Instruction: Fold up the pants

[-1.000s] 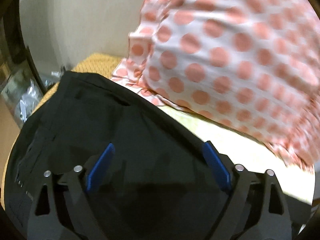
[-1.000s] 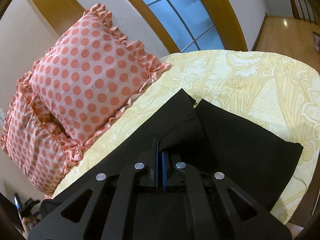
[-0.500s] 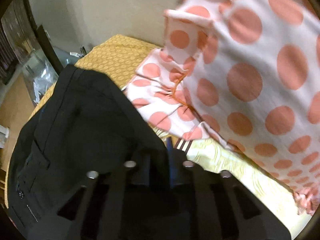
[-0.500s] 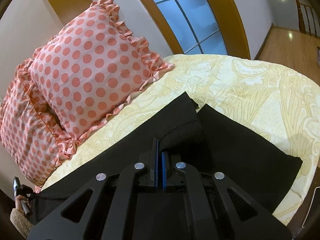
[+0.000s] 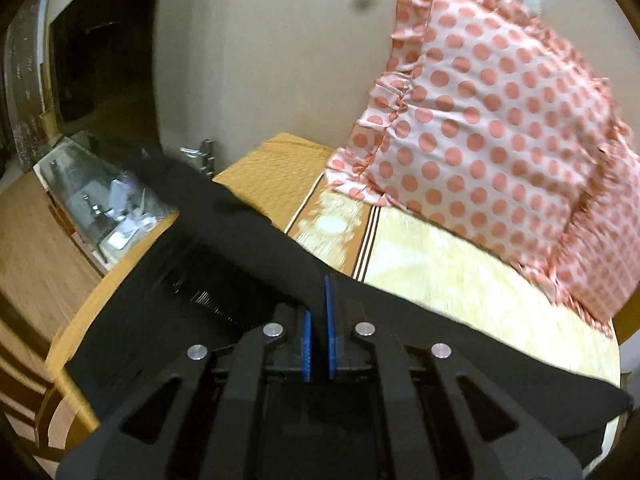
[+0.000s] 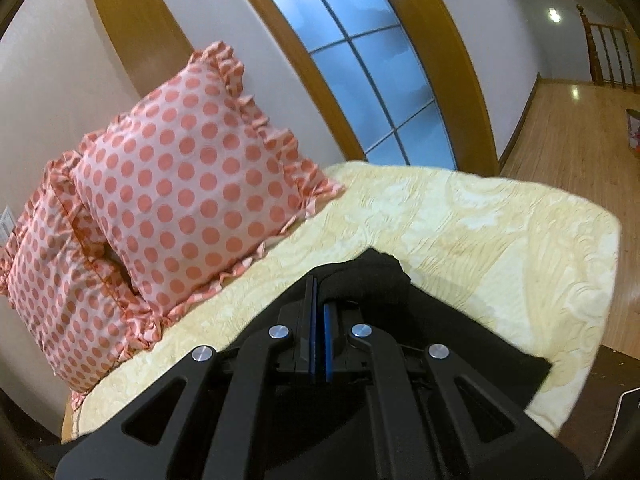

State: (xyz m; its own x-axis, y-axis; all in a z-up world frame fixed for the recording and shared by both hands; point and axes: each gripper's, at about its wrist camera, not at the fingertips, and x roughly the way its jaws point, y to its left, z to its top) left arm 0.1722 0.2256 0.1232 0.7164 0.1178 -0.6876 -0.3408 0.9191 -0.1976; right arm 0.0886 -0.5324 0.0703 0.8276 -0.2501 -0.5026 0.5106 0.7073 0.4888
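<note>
Black pants (image 5: 224,240) lie across a bed with a cream patterned cover. My left gripper (image 5: 319,300) is shut on the edge of the pants near the waistband end, lifting a ridge of cloth. In the right wrist view my right gripper (image 6: 319,296) is shut on the pants (image 6: 372,280) at the leg end; the cloth bunches over the blue pads and the rest spreads to the right on the cover.
Two pink polka-dot ruffled pillows (image 6: 192,184) lean on the wall at the head of the bed; one shows in the left wrist view (image 5: 492,120). The bed cover (image 6: 480,232) extends right. A cluttered glass table (image 5: 100,204) and wood floor lie left of the bed.
My left gripper has closed on the pants edge and risen, backing away from the pillow. My right gripper has lifted with the leg end held; the view tilted up.
</note>
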